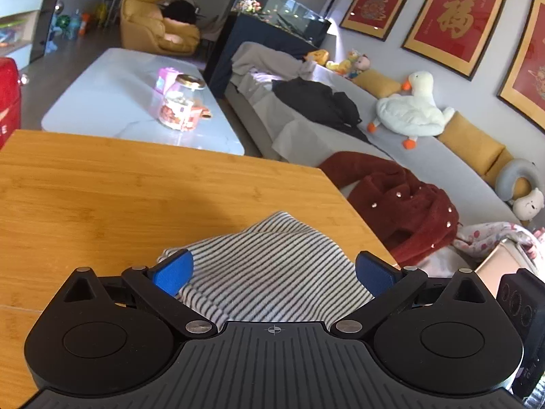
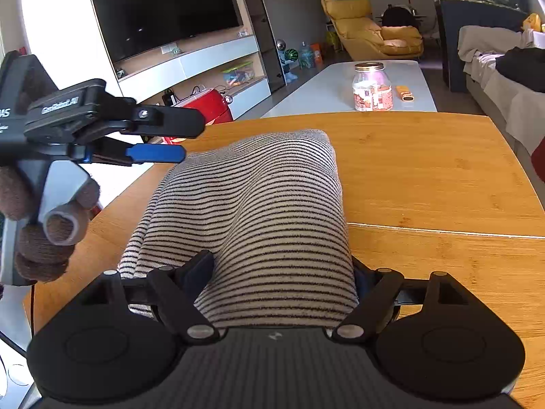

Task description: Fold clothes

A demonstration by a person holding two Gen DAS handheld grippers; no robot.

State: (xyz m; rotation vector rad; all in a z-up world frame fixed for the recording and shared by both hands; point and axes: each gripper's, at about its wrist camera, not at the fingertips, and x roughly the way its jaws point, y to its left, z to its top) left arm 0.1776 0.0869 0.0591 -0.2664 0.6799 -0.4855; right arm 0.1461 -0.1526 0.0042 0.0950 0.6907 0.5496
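A black-and-white striped garment [image 2: 265, 211] lies folded in a thick bundle on the wooden table [image 2: 425, 177]. It also shows in the left wrist view [image 1: 269, 259]. My right gripper [image 2: 284, 272] is wide open with the near end of the bundle between its fingers, which are mostly hidden by cloth. My left gripper [image 1: 272, 272] is open, its blue fingertips [image 1: 173, 272] spread on either side of the garment's edge, just above it. The left gripper also shows in the right wrist view [image 2: 160, 143], held by a brown-gloved hand at the bundle's far left corner.
A white coffee table [image 2: 333, 92] with a glass jar [image 2: 372, 87] stands beyond the wooden table. A grey sofa [image 1: 442, 170] holds a dark red coat [image 1: 402, 201], black clothes, and a plush goose [image 1: 412, 109]. A TV wall unit [image 2: 163, 10] is at the left.
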